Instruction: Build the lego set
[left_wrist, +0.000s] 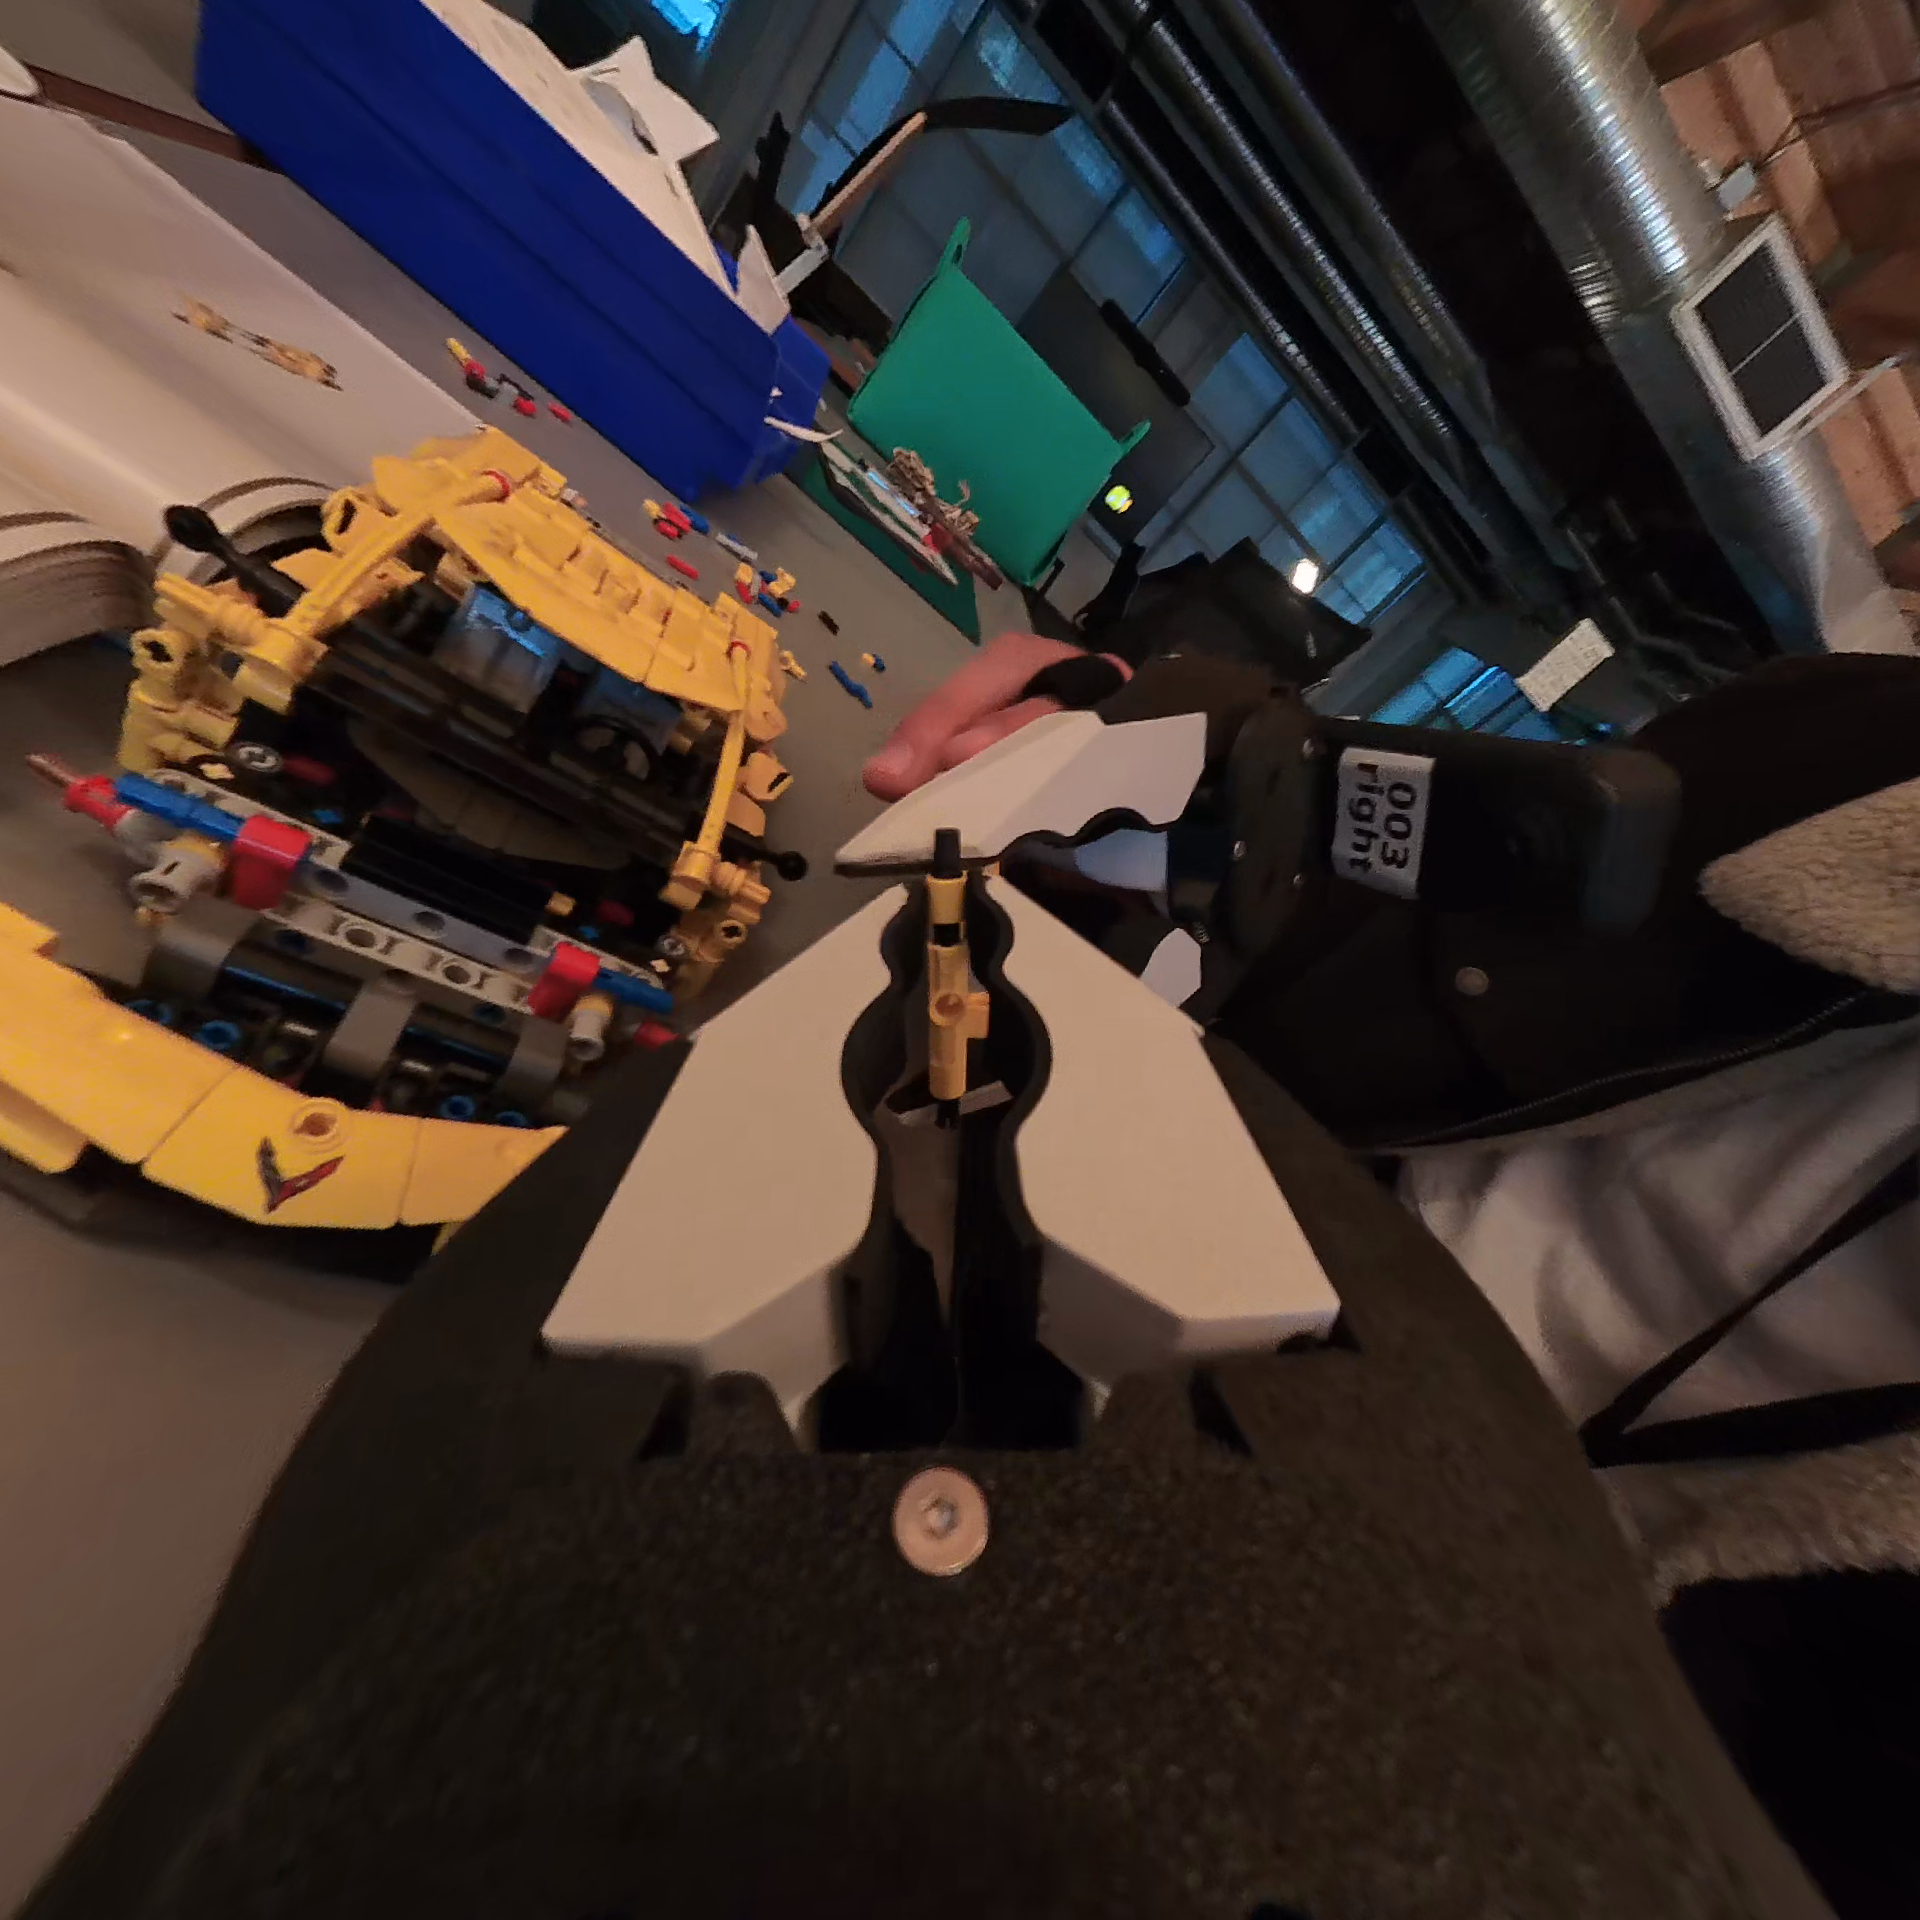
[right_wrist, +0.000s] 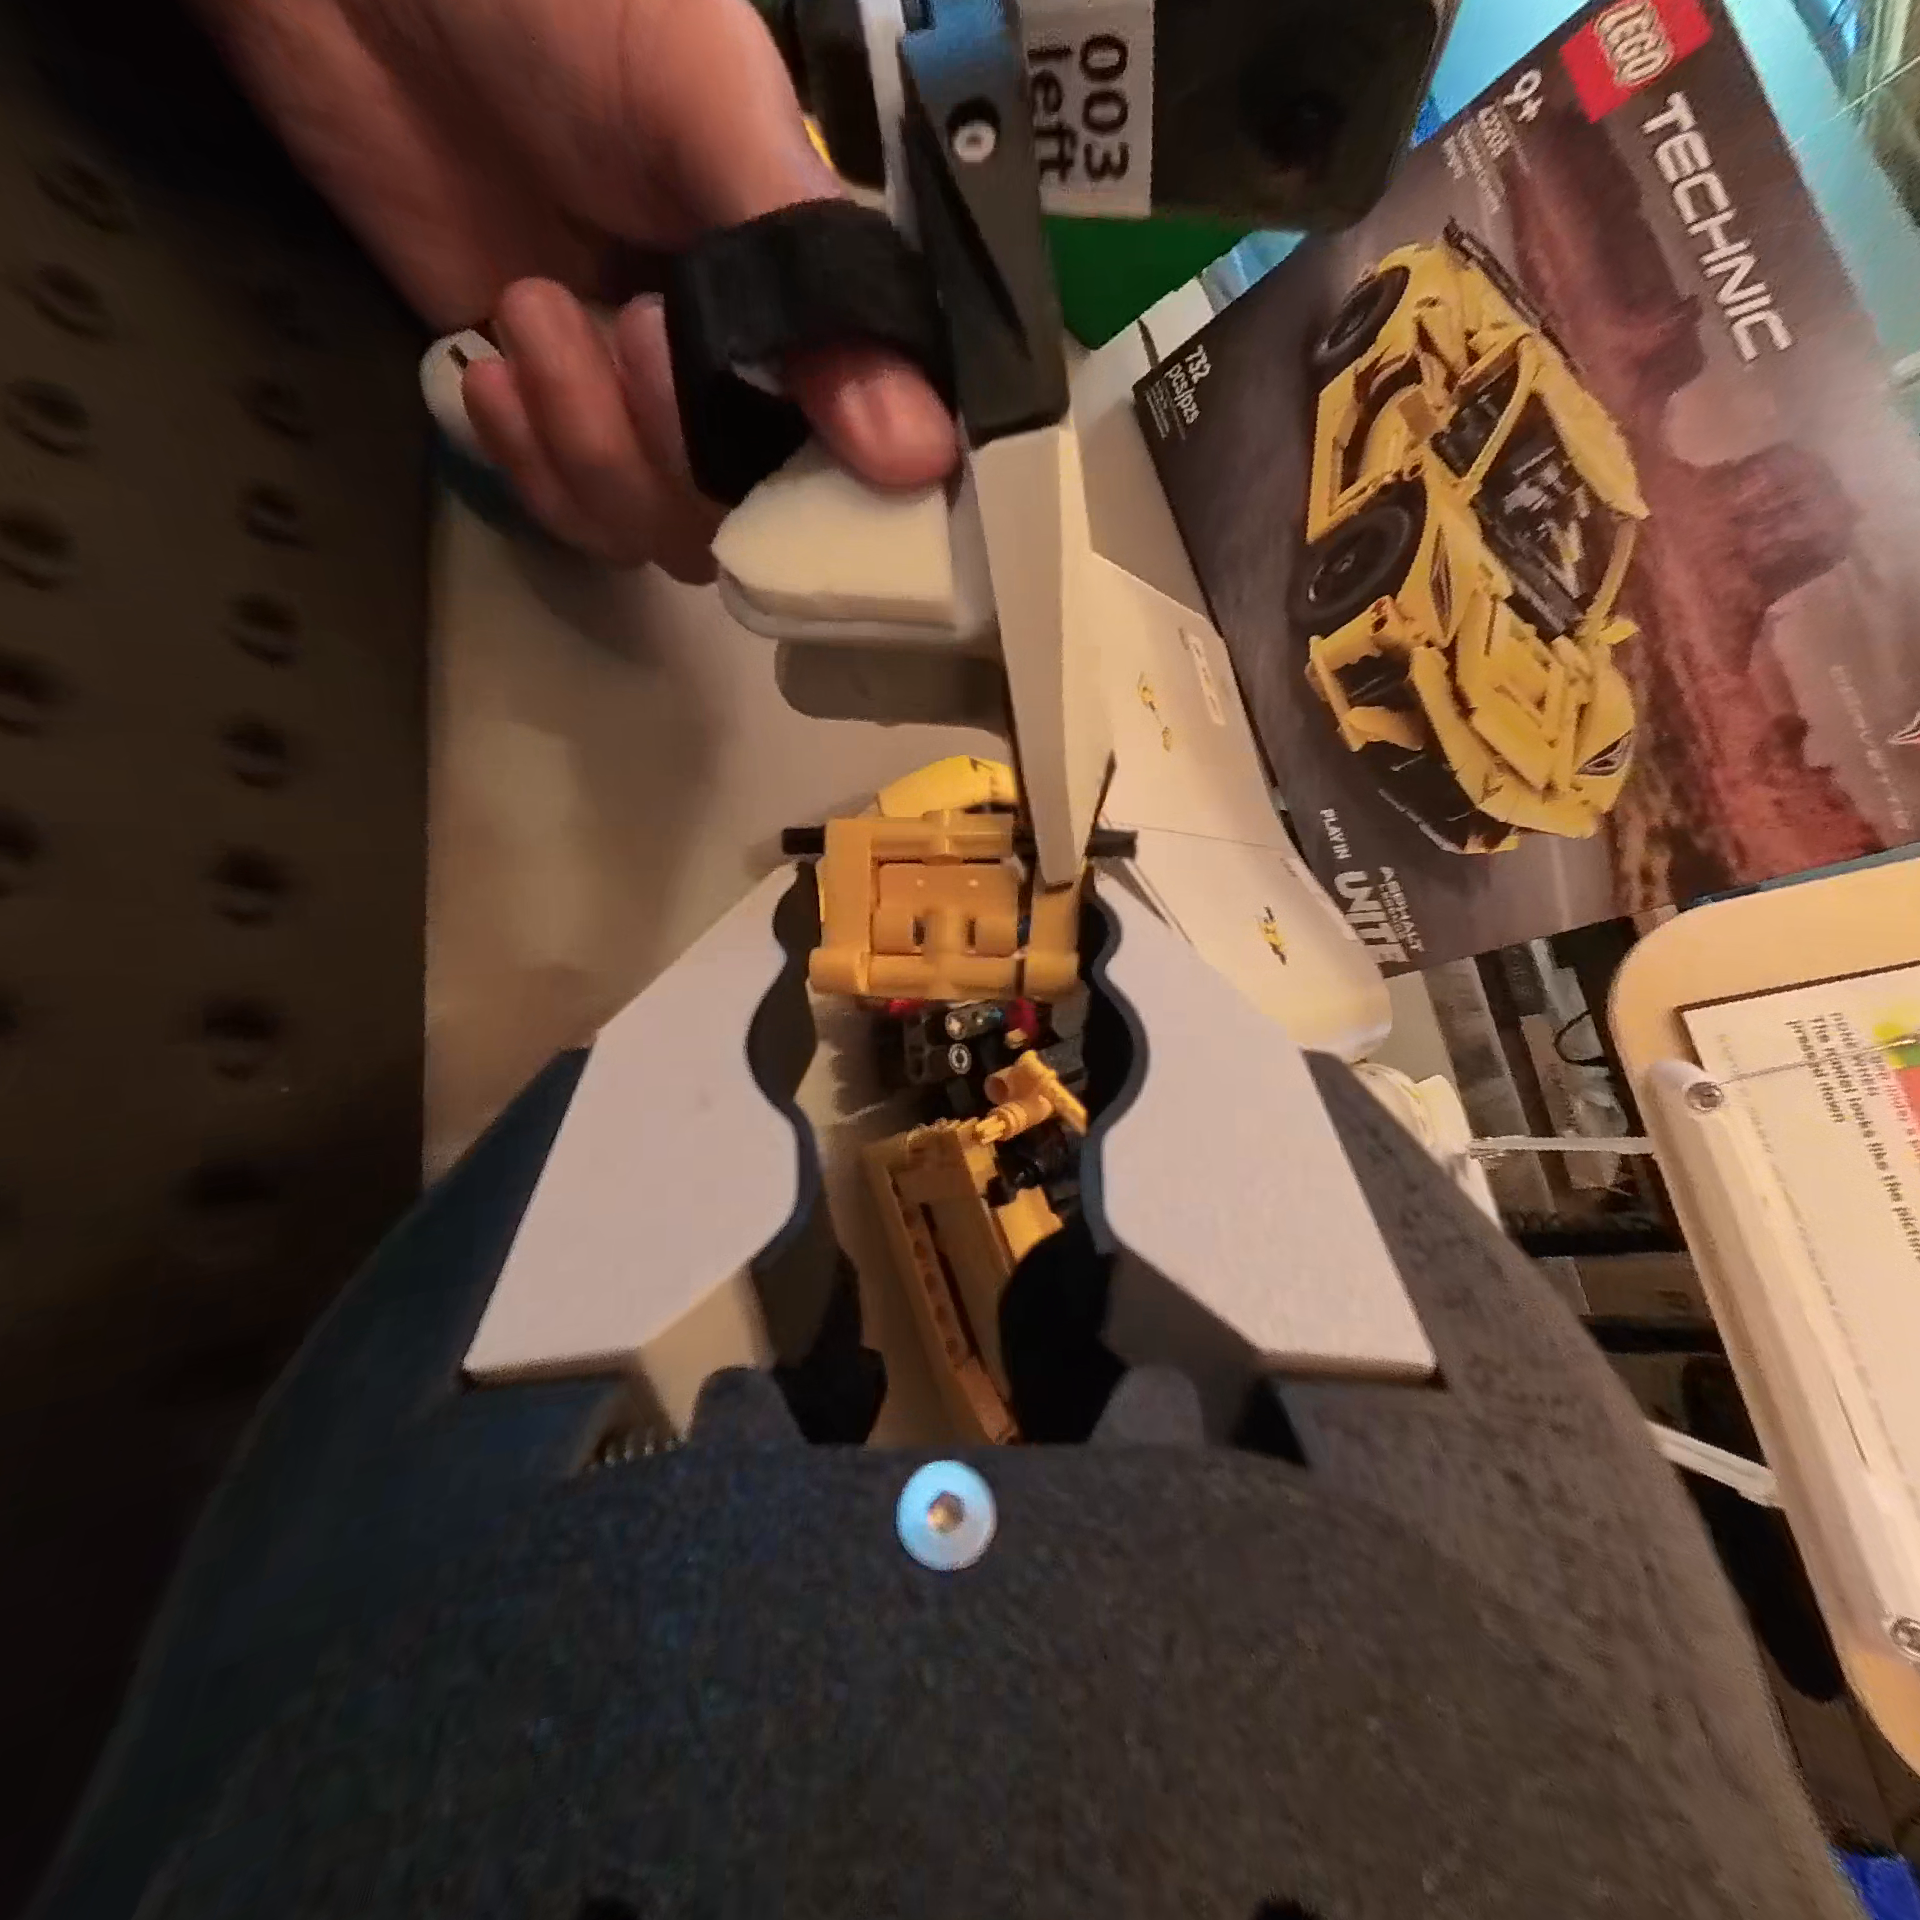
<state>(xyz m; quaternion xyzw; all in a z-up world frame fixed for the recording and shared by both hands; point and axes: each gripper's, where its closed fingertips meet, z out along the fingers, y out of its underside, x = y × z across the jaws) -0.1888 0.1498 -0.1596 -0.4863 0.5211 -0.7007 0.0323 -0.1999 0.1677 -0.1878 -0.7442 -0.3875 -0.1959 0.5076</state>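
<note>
In the left wrist view, the left gripper has its white fingers closed on a slim yellow subassembly with a black axle through it, the piece standing upright between the fingertips. The tip of the right gripper meets the black axle end from the right; whether its fingers are spread or pressed together cannot be told from here. A hand shows just behind it. To the left, on the grey table, rests the partly built yellow car, its black interior and red and blue pins exposed, with a yellow body panel lying just in front. Loose small pieces are scattered beyond the car, near a blue bin and a green bin. In the right wrist view, the right gripper stands with fingers narrowly apart, the car's yellow block seen between them; contact with it cannot be made out. The left gripper comes down from above, held by a hand, its tip beside that block. The set's box lies to the right, a white-framed sheet nearer still.
</note>
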